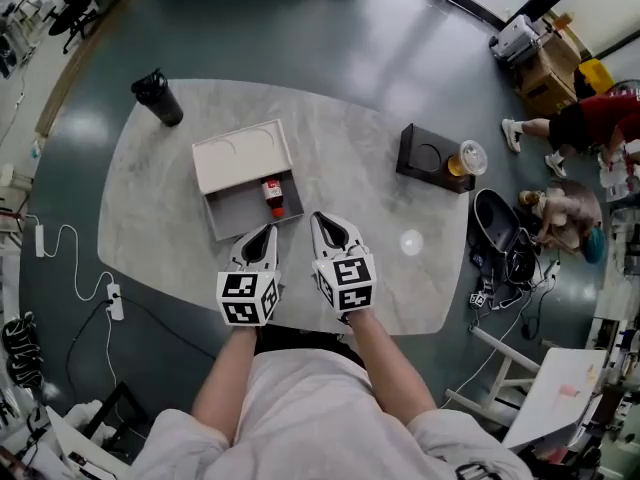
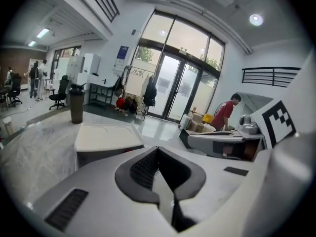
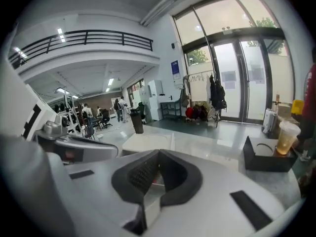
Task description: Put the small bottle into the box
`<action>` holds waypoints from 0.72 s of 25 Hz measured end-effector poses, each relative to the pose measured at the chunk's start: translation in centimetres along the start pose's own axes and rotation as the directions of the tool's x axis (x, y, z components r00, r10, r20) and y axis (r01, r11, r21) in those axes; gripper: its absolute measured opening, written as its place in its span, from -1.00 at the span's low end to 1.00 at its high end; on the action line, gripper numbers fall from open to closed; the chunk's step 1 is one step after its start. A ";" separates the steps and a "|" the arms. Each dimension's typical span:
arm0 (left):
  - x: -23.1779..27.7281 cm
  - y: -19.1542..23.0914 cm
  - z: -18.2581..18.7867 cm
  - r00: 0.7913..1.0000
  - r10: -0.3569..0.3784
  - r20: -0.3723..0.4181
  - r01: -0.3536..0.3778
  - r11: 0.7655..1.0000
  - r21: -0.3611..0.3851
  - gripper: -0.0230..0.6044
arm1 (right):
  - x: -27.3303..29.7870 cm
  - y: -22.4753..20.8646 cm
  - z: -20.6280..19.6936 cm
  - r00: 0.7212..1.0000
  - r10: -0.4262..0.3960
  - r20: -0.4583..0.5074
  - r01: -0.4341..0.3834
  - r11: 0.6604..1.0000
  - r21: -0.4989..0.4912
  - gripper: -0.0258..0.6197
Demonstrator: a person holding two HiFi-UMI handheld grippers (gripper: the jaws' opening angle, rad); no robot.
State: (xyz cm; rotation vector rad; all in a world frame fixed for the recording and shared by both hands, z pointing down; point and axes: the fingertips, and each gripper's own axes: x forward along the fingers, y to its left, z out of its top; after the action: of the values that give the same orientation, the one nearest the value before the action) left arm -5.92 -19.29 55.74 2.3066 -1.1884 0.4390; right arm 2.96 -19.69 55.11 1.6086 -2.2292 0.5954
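Note:
In the head view a white box (image 1: pixel 222 215) stands open on the marble table, its lid (image 1: pixel 240 151) tipped back behind it. The small bottle (image 1: pixel 273 196), with a red label and cap, lies inside the box near its right wall. Both grippers hover just in front of the box with nothing between their jaws. My left gripper (image 1: pixel 263 232) is shut, its tips pointing at the box's front edge. Beside it my right gripper (image 1: pixel 322 222) is shut, slightly right of the bottle. The left gripper view shows closed jaws (image 2: pixel 158 149) with the box lid (image 2: pixel 106 136) beyond. The right gripper view shows closed jaws (image 3: pixel 159 153).
A black tumbler (image 1: pixel 158 98) stands at the table's far left. A black tray (image 1: pixel 428 155) with a cup of drink (image 1: pixel 468 158) sits at the right edge, and a small white disc (image 1: pixel 411 241) lies nearer. A black bag (image 1: pixel 497 230) and people are on the floor to the right.

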 end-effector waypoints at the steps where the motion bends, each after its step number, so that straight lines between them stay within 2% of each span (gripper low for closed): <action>1: -0.5 -0.5 0.7 1.000 0.001 0.022 -0.001 1.000 0.011 -0.86 | -0.9 -0.2 0.7 1.000 -0.010 0.028 0.011 1.000 -0.009 -0.84; 9: -4.8 -4.9 5.8 0.985 -0.010 0.174 -0.002 0.998 0.067 -0.86 | -9.2 -1.1 6.9 0.969 -0.065 0.238 0.073 0.997 -0.025 -0.84; 14: -6.9 -9.0 10.7 0.952 -0.063 0.300 0.022 0.990 0.140 -0.86 | -14.5 -2.3 11.1 0.924 -0.094 0.370 0.124 0.991 -0.059 -0.84; 18: -9.2 -12.0 13.2 0.927 -0.102 0.361 0.036 0.982 0.184 -0.86 | -18.7 -3.0 13.7 0.884 -0.125 0.451 0.170 0.984 -0.061 -0.84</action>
State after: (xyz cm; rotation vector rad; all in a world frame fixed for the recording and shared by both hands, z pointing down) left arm -0.50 -14.84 36.90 2.6579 -1.2753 0.0821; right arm 11.29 -12.28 34.59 1.9996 -2.3609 0.0682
